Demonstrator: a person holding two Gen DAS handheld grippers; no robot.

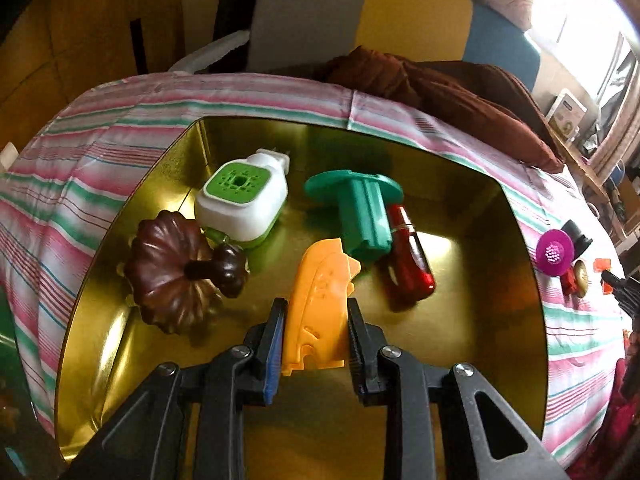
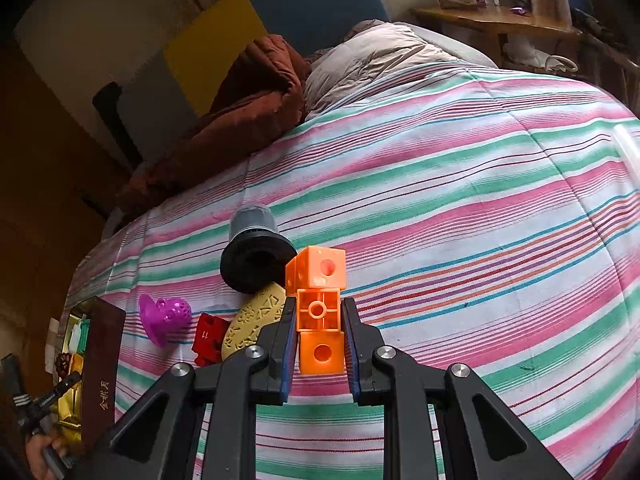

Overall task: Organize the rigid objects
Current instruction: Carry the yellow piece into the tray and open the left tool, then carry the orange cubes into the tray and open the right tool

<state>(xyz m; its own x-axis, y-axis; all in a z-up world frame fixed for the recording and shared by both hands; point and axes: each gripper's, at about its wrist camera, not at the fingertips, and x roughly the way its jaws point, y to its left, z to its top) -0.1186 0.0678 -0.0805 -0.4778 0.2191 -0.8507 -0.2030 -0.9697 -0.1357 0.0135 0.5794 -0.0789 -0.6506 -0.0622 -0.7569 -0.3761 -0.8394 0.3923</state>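
Observation:
My left gripper (image 1: 316, 308) is shut on a yellow-orange plastic piece (image 1: 320, 304) and holds it over the gold tin box (image 1: 516, 240). In the box lie a brown pumpkin-shaped piece (image 1: 176, 272), a white and green plug-in device (image 1: 244, 200), a teal plastic part (image 1: 360, 212) and a red bottle (image 1: 410, 264). My right gripper (image 2: 319, 312) is shut on a piece made of orange cubes (image 2: 320, 312) above the striped bed. A black and grey funnel-shaped part (image 2: 254, 256), a purple strainer (image 2: 164, 316), a red block (image 2: 208, 340) and a yellow oval disc (image 2: 252, 324) lie on the bed to the left.
The striped sheet (image 2: 460, 220) covers the bed. A brown blanket (image 2: 248, 108) and a grey pillow (image 2: 368, 60) lie at the far end. The tin box also shows at the left edge of the right wrist view (image 2: 100, 360). A wooden shelf (image 2: 496, 24) stands behind.

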